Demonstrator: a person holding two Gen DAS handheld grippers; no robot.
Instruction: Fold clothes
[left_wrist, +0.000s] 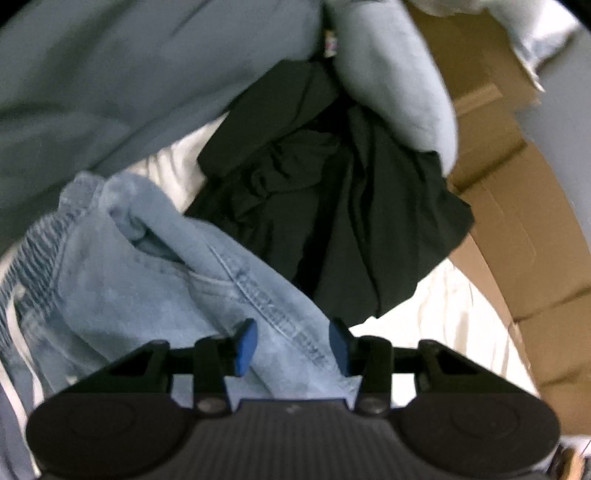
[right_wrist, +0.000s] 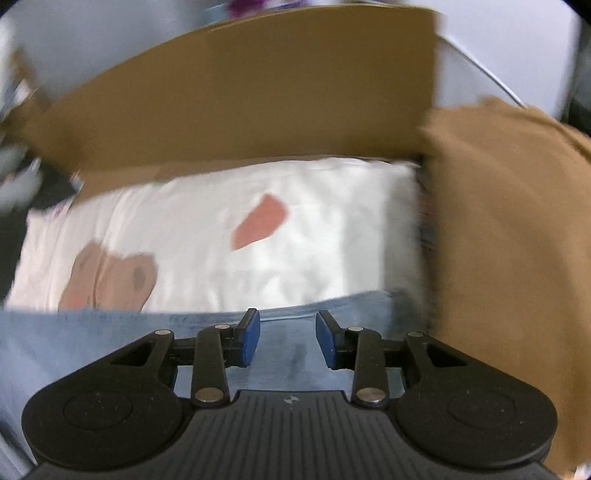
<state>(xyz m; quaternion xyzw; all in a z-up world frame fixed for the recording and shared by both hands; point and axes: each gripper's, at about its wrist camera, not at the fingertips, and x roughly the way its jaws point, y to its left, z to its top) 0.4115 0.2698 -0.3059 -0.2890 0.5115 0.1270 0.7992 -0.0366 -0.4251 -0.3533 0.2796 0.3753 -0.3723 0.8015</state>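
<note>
In the left wrist view a crumpled pair of light blue denim jeans (left_wrist: 147, 280) runs from the left down between the fingers of my left gripper (left_wrist: 292, 343). Its blue pads close on a thick fold of them. A black garment (left_wrist: 332, 206) lies bunched just beyond. In the right wrist view my right gripper (right_wrist: 288, 332) is open, its pads apart and touching nothing. It hovers over a flat stretch of light blue denim (right_wrist: 92, 339). Beyond that lies a white garment (right_wrist: 295, 229) with pink and brown prints.
A pale blue-grey cloth (left_wrist: 129, 74) fills the upper left of the left wrist view, and white fabric (left_wrist: 443, 314) shows under the clothes. A cardboard box wall (right_wrist: 240, 92) stands behind the white garment and also at the right (left_wrist: 517, 221). A brown garment (right_wrist: 509, 240) lies at the right.
</note>
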